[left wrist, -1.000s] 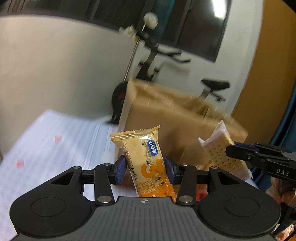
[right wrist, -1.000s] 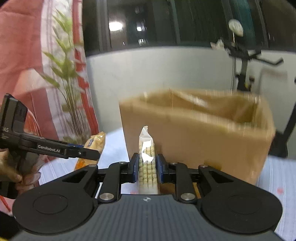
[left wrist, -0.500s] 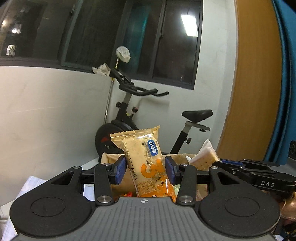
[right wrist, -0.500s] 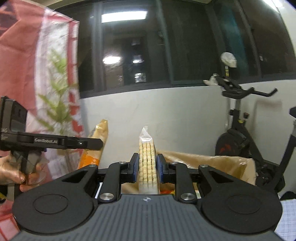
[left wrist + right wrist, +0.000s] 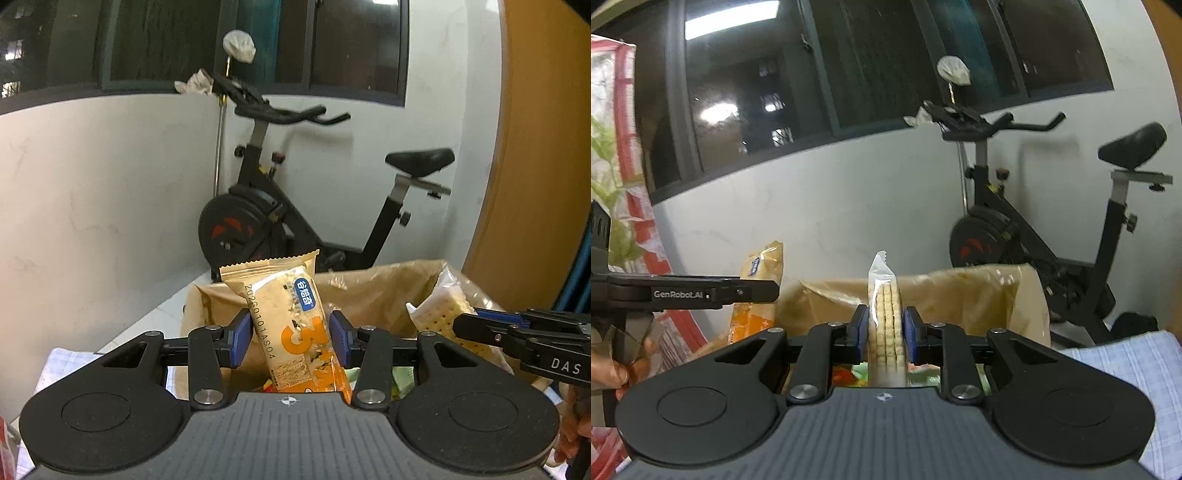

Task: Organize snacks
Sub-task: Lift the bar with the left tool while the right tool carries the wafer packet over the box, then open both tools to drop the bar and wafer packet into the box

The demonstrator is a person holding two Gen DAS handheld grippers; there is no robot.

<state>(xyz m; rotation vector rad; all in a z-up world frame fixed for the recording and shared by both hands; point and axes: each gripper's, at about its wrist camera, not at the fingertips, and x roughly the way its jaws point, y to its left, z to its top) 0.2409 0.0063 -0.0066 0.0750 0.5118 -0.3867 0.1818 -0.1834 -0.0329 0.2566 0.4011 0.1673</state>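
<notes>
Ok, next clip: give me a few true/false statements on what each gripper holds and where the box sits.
1. The left gripper grips an orange snack bar. True.
2. The right gripper is empty. False: it is shut on a clear cracker pack.
3. The cardboard box is closed. False: it is open, with snacks inside.
4. An exercise bike stands behind the box. True.
</notes>
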